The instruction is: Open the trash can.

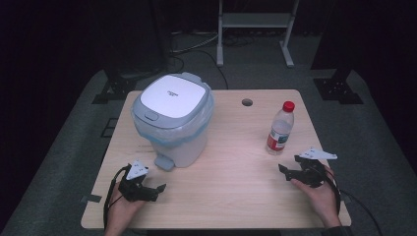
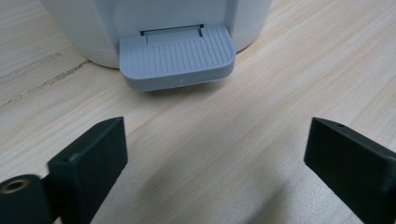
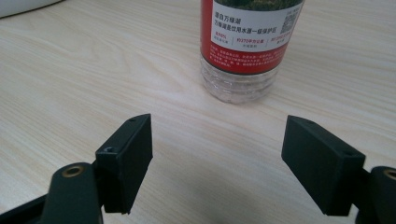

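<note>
A light wooden table (image 1: 236, 167) stands on grey carpet in a dark room. A pedal bin (image 1: 173, 118) sits far-left, its pedal (image 2: 177, 56) facing the left gripper (image 1: 147, 189); an upright bottle (image 1: 280, 128) stands just beyond the right gripper (image 1: 291, 167). Both grippers rest near the front edge, jaws spread and empty, bare tabletop between them.

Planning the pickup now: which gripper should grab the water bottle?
Right. The right gripper sits open just short of the bottle, which stands upright ahead of its jaws. The left gripper faces the bin's pedal across the table.

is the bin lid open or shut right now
Shut. In the high view the white lid lies flat on the bin, over the blue liner's edge, and the foot pedal is untouched.
</note>
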{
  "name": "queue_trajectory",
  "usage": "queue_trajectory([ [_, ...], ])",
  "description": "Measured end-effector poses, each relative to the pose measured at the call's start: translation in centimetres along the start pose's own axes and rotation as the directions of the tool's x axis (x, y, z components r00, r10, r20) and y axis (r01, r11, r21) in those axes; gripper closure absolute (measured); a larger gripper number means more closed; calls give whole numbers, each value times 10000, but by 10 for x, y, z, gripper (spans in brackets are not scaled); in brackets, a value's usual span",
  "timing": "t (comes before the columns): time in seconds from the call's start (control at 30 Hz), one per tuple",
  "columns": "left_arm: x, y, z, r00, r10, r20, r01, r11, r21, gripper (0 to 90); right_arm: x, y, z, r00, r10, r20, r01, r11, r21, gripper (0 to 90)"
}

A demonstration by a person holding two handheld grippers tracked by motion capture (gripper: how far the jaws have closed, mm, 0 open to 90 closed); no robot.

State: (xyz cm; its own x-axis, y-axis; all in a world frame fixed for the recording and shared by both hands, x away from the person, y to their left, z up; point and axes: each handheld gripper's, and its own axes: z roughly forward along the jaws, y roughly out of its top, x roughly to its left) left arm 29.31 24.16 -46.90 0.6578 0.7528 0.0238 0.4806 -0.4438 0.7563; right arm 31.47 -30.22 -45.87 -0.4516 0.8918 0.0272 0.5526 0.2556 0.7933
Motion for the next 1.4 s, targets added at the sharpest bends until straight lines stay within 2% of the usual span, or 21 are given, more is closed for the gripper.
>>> queue_trajectory([
  [0.17,0,4,-5,9995,-43,-306,31,9992,-388,136,0,0,0,10000,-13,10,13,10000,44,232],
  [0.37,3,11,-7,9992,-318,-231,302,9975,-643,276,0,-1,0,10000,68,51,-68,9999,78,232],
  [0.47,6,15,-7,9987,-495,-106,485,9957,-794,378,0,-1,0,10000,75,65,-76,9999,75,232],
  [0.73,9,26,-3,9985,-529,-142,511,9932,-1043,618,-1,-1,0,9998,119,129,-120,9999,60,232],
  [1.0,14,39,4,9979,-647,85,652,9923,-1054,858,-1,-2,0,9997,193,135,-194,9998,75,232],
  [1.1,16,41,8,9977,-676,113,683,9941,-845,900,-2,-2,0,9997,218,138,-220,9997,91,232],
  [1.23,17,44,14,9985,-545,35,546,9944,-909,900,-2,-2,0,9996,232,130,-234,9997,96,232],
  [1.33,19,44,19,9975,-681,160,694,9926,-998,900,-3,-2,0,9996,256,133,-257,9996,109,232],
  [1.4,20,44,22,9978,-667,59,669,9935,-918,900,-3,-2,0,9996,253,140,-254,9996,114,232],
])
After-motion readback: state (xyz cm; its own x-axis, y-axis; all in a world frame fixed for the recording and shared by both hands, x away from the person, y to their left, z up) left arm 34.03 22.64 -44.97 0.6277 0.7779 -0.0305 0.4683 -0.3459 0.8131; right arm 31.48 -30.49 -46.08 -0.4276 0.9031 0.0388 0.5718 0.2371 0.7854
